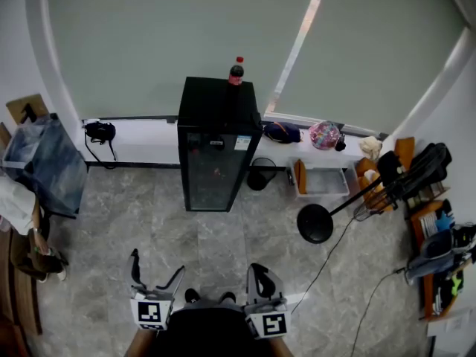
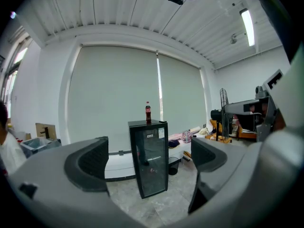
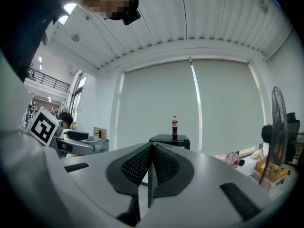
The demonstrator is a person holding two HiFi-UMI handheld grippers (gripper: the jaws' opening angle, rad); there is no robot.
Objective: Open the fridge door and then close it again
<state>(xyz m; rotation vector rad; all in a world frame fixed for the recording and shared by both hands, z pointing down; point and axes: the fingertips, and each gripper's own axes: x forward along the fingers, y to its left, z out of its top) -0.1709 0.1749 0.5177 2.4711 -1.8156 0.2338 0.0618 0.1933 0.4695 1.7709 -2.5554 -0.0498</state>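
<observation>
A small black fridge (image 1: pixel 216 147) with a glass door stands against the low white ledge, its door closed; a cola bottle (image 1: pixel 236 71) rests on top. Between the left gripper's jaws the fridge (image 2: pixel 151 161) shows some way off, bottle (image 2: pixel 147 113) on its top. My left gripper (image 1: pixel 156 275) is open, jaws wide apart and empty. My right gripper (image 1: pixel 261 280) is shut, pads together with nothing between them; past it only the fridge top (image 3: pixel 169 139) and bottle (image 3: pixel 174 127) show. Both grippers hang low in the head view, well short of the fridge.
A floor fan (image 1: pixel 318 222) lies tipped to the right of the fridge, its cable trailing over the floor. A black bin (image 1: pixel 260 173) and a white crate (image 1: pixel 321 181) stand by the ledge. Chairs with clothes (image 1: pixel 41 162) are at the left; cluttered shelves (image 1: pixel 439 236) at the right.
</observation>
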